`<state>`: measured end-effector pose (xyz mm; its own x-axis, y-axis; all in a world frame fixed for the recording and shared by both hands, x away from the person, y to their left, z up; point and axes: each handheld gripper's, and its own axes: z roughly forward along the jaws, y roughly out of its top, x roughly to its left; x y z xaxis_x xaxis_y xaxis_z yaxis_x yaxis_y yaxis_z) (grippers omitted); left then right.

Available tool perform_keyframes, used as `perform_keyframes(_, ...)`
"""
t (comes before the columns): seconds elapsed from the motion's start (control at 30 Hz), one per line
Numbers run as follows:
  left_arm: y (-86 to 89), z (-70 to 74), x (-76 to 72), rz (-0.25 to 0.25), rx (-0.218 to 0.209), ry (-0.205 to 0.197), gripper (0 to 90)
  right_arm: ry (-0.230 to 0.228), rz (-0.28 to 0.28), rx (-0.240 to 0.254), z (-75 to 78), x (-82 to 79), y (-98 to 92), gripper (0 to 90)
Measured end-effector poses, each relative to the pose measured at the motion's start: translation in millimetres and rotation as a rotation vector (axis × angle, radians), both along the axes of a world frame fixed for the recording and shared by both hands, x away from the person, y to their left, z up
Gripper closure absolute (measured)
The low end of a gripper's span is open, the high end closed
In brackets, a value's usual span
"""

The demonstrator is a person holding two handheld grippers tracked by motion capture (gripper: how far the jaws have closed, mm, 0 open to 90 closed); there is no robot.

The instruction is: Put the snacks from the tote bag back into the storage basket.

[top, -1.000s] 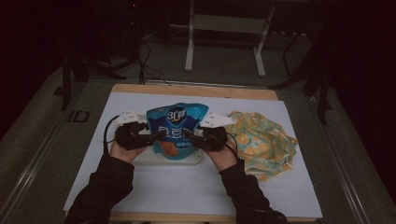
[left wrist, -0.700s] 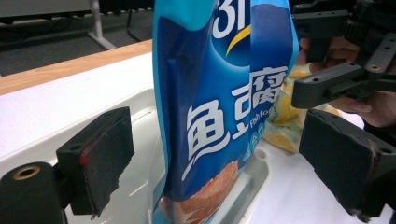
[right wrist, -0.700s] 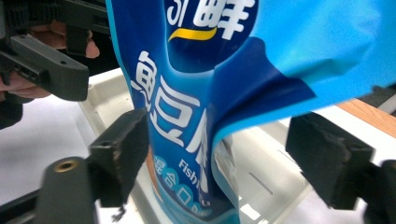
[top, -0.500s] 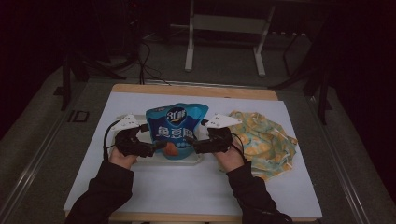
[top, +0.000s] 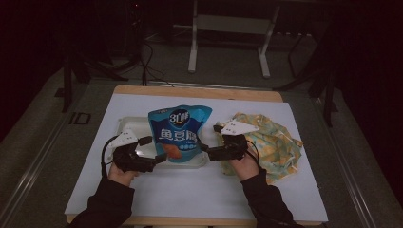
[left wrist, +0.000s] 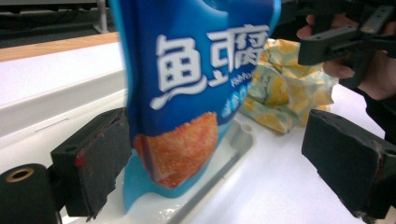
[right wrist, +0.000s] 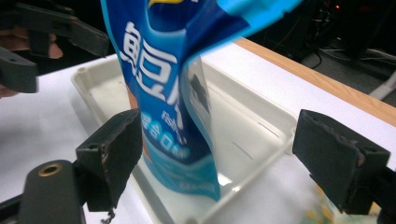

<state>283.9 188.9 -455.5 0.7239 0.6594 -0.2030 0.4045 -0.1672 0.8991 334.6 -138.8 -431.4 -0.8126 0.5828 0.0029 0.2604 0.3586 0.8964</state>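
Blue snack pouch [top: 179, 134] stands upright in white tray [top: 124, 126], mid-table. Left tool [top: 153, 151] and right tool [top: 208, 144] both wide, flanking it, holding nothing. Risk: a one-sided nudge tips the unsupported pouch toward patterned cloth [top: 278, 142].

Worktop [top: 142, 190] white on top, wooden edge along far side. Yellow patterned cloth [top: 273, 142] crumpled on right part of worktop, well apart from near edge; also seen in left gripper view [left wrist: 280, 93], bunched in folds. Beyond worktop, grey floor [top: 228, 71] with pale metal stand legs [top: 192, 47] and dark cables [top: 147, 52] trailing across it. Background dark, details past stand too dim to tell.
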Motion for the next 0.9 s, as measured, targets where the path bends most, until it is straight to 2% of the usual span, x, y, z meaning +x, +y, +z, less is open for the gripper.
perform_keyframes(0.1, -3.8, -2.7, -4.7, -0.010, -0.001, -0.008, 9.0, -0.001, -0.005, 0.001, -1.5, -3.2, -7.2, 15.9)
perform_keyframes(0.2, -9.4, -7.9, -10.3, -0.009, 0.031, -0.031, 9.0, -0.001, -0.004, 0.007, -1.9, -6.4, -13.6, 15.9)
perform_keyframes(0.33, -14.1, -13.7, -17.2, -0.019, 0.042, -0.028, 8.9, -0.008, -0.014, 0.000, -4.6, -12.4, -23.1, 16.0)
perform_keyframes(0.37, -15.6, -17.7, -22.5, -0.023, 0.041, -0.022, 8.9, -0.007, -0.017, 0.001, -6.0, -14.1, -26.4, 16.0)
perform_keyframes(0.5, -15.1, -22.3, -28.2, -0.018, 0.026, -0.012, 9.0, -0.003, -0.023, 0.002, -9.0, -17.9, -33.7, 16.0)
perform_keyframes(0.53, -14.1, -25.6, -31.8, -0.024, 0.006, 0.006, 9.0, -0.006, -0.027, 0.003, -11.2, -21.7, -39.6, 16.0)
perform_keyframes(0.63, -14.3, -28.3, -35.7, -0.029, 0.006, 0.008, 8.9, -0.008, -0.030, -0.002, -12.9, -24.7, -43.6, 15.9)
perform_keyframes(0.7, -15.8, -28.6, -42.4, -0.037, -0.008, -0.002, 8.9, -0.012, -0.034, -0.005, -16.4, -30.2, -51.4, 16.0)
perform_keyframes(0.9, -21.2, -25.1, -47.8, -0.063, -0.035, -0.033, 8.9, -0.003, -0.052, -0.004, -25.2, -39.1, -67.2, 16.0)
